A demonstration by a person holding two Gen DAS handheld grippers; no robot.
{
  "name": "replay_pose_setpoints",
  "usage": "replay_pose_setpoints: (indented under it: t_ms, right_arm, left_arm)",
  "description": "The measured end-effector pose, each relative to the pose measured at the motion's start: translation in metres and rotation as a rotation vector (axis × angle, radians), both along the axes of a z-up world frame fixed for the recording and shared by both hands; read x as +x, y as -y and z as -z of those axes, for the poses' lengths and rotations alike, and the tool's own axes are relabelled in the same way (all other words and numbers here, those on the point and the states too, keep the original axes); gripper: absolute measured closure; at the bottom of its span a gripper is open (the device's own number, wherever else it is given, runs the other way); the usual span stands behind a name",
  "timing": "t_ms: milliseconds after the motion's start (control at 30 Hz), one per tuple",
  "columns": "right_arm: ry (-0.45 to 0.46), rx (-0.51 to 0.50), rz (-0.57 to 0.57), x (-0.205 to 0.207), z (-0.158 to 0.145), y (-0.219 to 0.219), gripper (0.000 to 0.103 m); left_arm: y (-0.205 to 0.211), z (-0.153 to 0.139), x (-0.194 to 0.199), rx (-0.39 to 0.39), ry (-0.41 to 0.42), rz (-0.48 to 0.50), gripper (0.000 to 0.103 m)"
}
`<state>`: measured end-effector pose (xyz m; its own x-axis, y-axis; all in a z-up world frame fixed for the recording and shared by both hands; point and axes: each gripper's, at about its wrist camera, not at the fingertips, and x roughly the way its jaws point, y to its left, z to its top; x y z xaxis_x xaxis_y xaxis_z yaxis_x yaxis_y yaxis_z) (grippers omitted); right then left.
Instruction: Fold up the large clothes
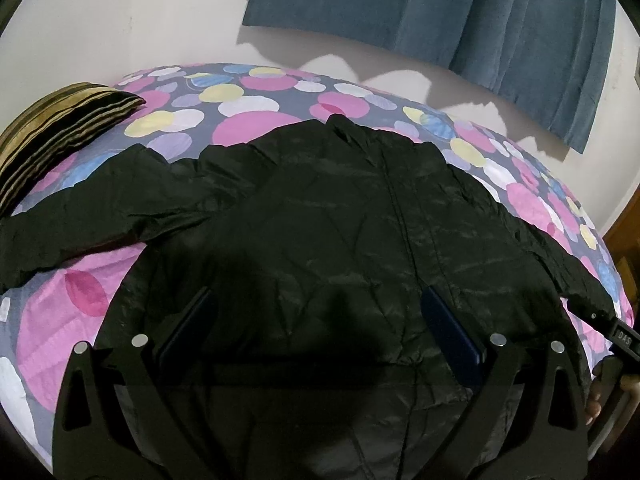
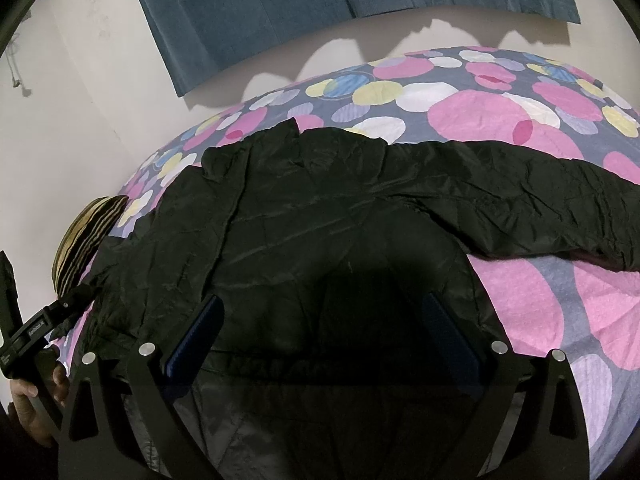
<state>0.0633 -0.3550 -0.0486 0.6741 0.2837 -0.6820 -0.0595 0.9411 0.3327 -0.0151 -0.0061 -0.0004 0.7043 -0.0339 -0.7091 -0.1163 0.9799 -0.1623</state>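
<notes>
A large black shiny jacket (image 1: 340, 216) lies spread flat on a bed, front up, zip down the middle, collar at the far side. One sleeve (image 1: 80, 216) stretches out to the left. In the right wrist view the jacket (image 2: 320, 220) fills the middle and its other sleeve (image 2: 540, 204) stretches to the right. My left gripper (image 1: 318, 300) is open and empty, hovering above the jacket's lower body. My right gripper (image 2: 320, 308) is open and empty above the jacket's lower part. The left gripper (image 2: 36, 328) also shows at the left edge of the right wrist view.
The bed sheet (image 1: 248, 96) is grey with pink, yellow, blue and white circles. A striped gold and black pillow (image 1: 52, 136) lies at the far left corner. A white wall with a blue curtain (image 1: 440, 12) stands behind the bed. The right gripper's body (image 1: 622, 336) shows at the right edge.
</notes>
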Motion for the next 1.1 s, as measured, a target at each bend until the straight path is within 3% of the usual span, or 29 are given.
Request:
replay_pose_setpoints:
  t_ms: [333, 533, 667, 900, 1100]
  right_arm:
    - [0.002, -0.005, 0.026, 0.0, -0.003, 0.008, 0.004]
    - [0.008, 0.008, 0.106, -0.002, -0.01, 0.051, 0.005]
    - [-0.008, 0.114, 0.218, -0.008, -0.005, 0.113, 0.004]
    - [-0.066, 0.264, 0.472, -0.03, 0.025, 0.223, 0.005]
    - [-0.075, 0.454, 0.588, -0.041, 0.058, 0.272, 0.005]
  left_arm:
    - [-0.001, 0.002, 0.0, 0.001, 0.004, -0.009, 0.002]
    - [-0.012, 0.001, -0.002, -0.021, -0.006, -0.035, 0.002]
    - [-0.023, 0.007, 0.004, -0.074, -0.052, -0.057, 0.002]
    - [-0.03, 0.006, 0.003, -0.058, -0.05, -0.082, 0.002]
    - [-0.033, 0.009, 0.007, -0.062, -0.058, -0.082, 0.002]
